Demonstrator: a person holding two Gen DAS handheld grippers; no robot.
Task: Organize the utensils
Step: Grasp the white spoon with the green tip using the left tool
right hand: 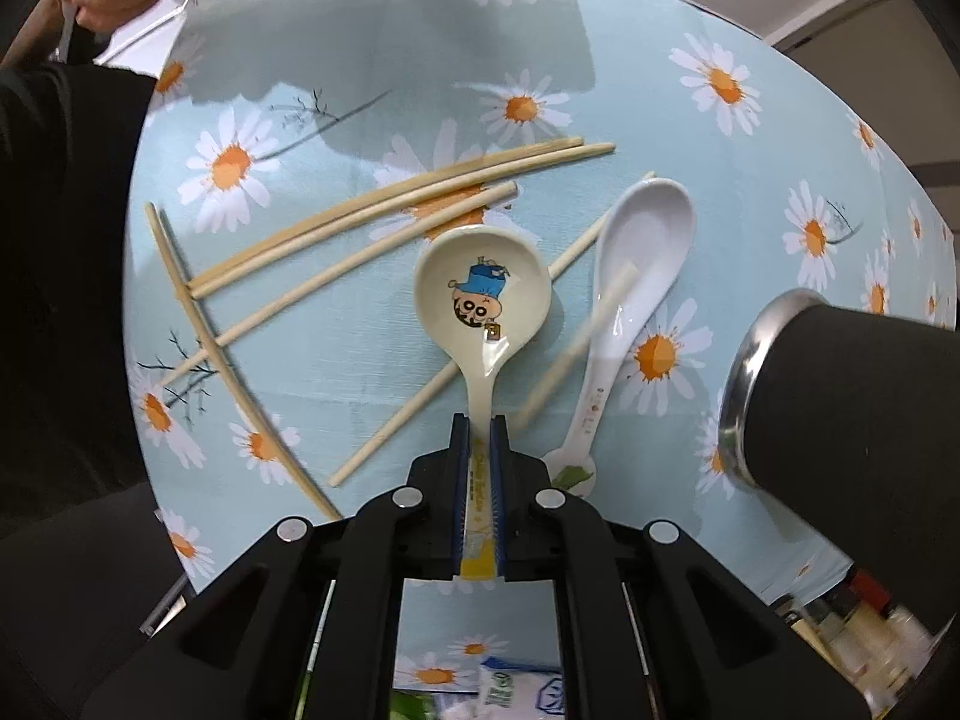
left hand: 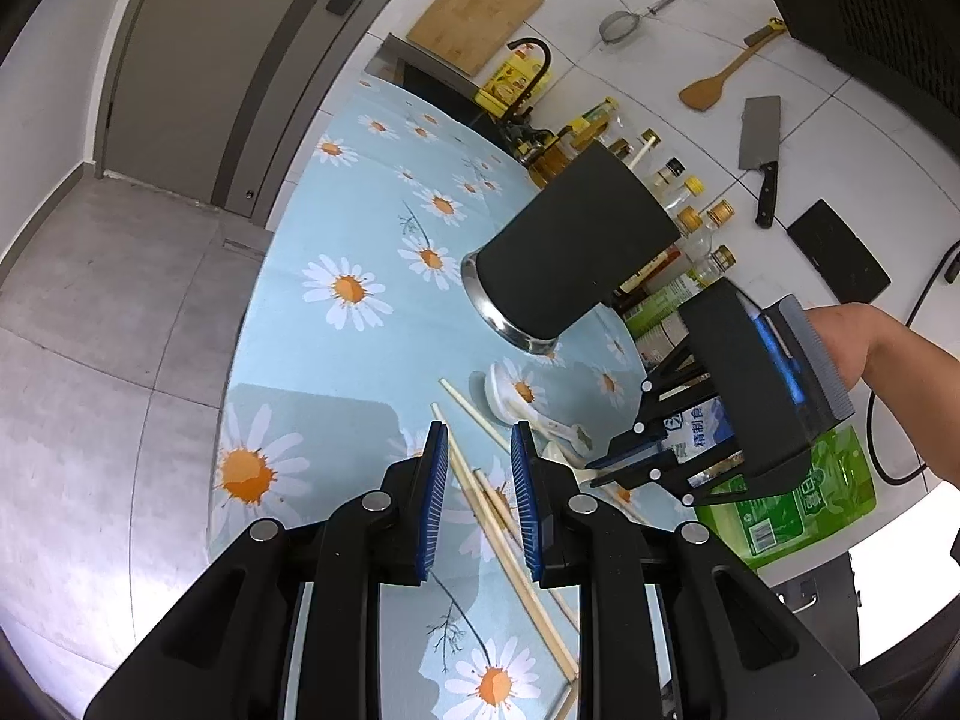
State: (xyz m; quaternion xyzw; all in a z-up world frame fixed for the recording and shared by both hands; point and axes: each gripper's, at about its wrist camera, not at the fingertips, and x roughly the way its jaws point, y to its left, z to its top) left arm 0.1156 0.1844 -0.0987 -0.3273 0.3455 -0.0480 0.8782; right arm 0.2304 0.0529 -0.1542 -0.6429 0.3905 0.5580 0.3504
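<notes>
Chopsticks (right hand: 384, 210) lie left of two spoons (right hand: 486, 294), utensil holder (right hand: 840, 402) at their right.

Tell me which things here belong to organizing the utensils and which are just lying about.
Belongs to the job:
- cartoon spoon, clamped in the right tongs
- white spoon
- chopsticks
- black holder
- left tongs, empty

Just lying about:
- cleaver
- wooden spatula
- cutting board
- strainer
- condiment bottles

left claw (left hand: 479, 483) jaws parted, empty | right claw (right hand: 480, 450) pointing down, clamped tight
</notes>
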